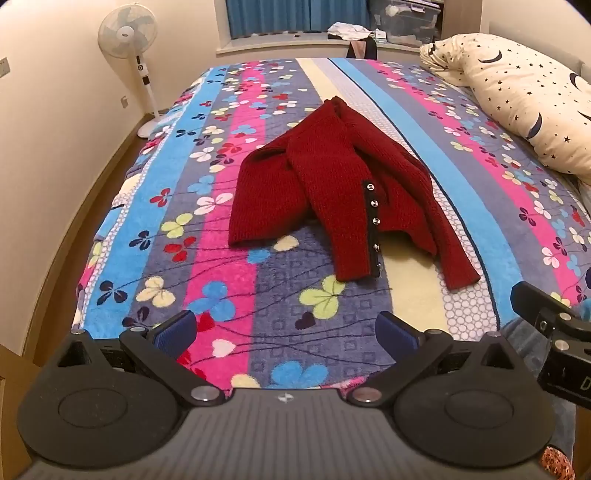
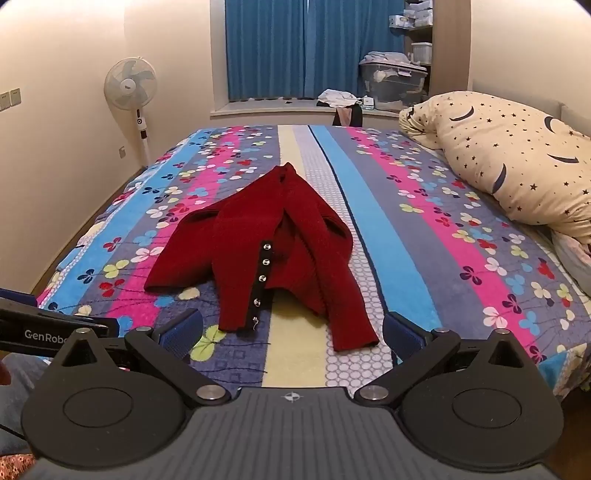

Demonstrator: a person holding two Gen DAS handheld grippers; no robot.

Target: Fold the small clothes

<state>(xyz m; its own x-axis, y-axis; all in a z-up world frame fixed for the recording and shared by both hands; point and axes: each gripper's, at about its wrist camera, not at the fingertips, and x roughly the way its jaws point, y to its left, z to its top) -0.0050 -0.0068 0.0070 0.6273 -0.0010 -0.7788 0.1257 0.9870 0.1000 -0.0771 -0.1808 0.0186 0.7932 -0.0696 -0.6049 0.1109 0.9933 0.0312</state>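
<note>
Both tools, left tool [image 1: 286, 332] and right tool [image 2: 291, 334], are hovering wide open, empty; the rumpled red knit cardigan [image 1: 332, 192] is looking soft, floppy, best pinched at its hem corners

home bedroom: bed [image 2: 424, 229], pillow [image 2: 509, 155], blue curtains [image 2: 291, 48]

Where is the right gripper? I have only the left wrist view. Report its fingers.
Observer: The right gripper has its fingers wide apart and empty, short of the dark red knitted cardigan on the striped floral blanket.
Operator: Report what lies nearest to it.
Observer: The cardigan's buttoned front edge and a sleeve cuff point toward it; neither is touched.
Operator: Check above the storage bin in the far corner.
Observer: Wall shelves holding small boxes rise above the clear plastic storage bin.
</note>
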